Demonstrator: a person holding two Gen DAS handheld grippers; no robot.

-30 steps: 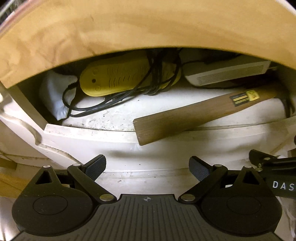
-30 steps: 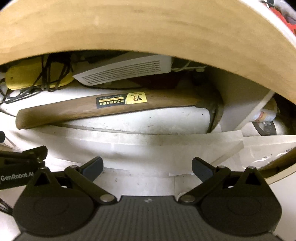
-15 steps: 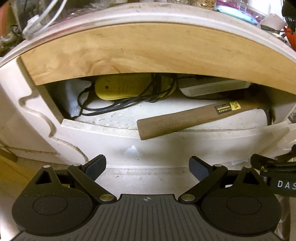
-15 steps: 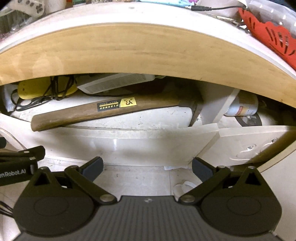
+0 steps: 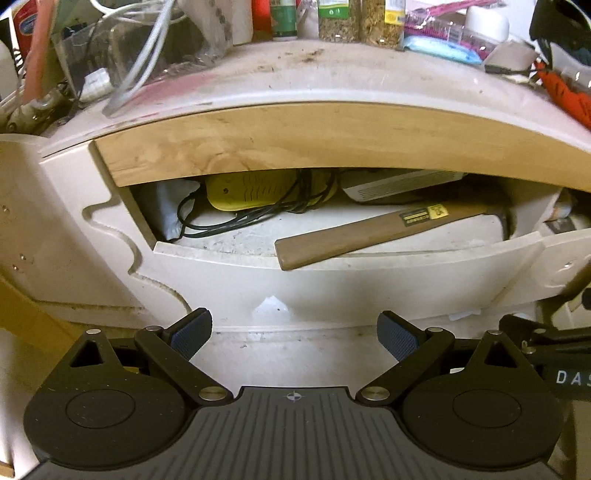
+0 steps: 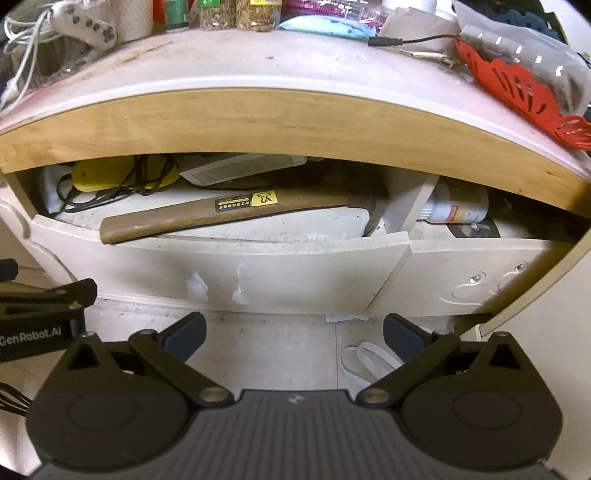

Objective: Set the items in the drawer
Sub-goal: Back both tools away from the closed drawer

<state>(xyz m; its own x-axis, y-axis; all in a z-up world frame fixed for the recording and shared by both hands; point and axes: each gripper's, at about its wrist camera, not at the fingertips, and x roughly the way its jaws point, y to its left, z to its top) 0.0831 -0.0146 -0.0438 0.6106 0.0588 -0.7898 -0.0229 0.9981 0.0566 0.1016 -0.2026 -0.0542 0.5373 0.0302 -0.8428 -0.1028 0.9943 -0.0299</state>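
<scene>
A white drawer (image 5: pixel 369 291) stands partly open under a wooden tabletop edge (image 5: pixel 332 140). Inside lie a wooden-handled hammer (image 5: pixel 369 234), a yellow device (image 5: pixel 258 190) wrapped in black cable, and a white vented box (image 5: pixel 399 184). The hammer handle overhangs the drawer front. The drawer (image 6: pixel 258 273) and hammer (image 6: pixel 221 218) also show in the right wrist view. My left gripper (image 5: pixel 293 332) is open and empty, in front of the drawer front. My right gripper (image 6: pixel 293 334) is open and empty, lower, before the drawer's right end.
The tabletop (image 5: pixel 332 77) above carries jars, cables, a red perforated thing (image 6: pixel 517 92) and a power strip (image 6: pixel 85 26). A second drawer (image 6: pixel 480 280) to the right holds a white bottle (image 6: pixel 458 210). A white band (image 6: pixel 365 362) lies on the floor.
Both grippers have pulled back from the drawer and risen, so the tabletop and its clutter now show. The drawer contents have not moved. Both grippers stay open.
</scene>
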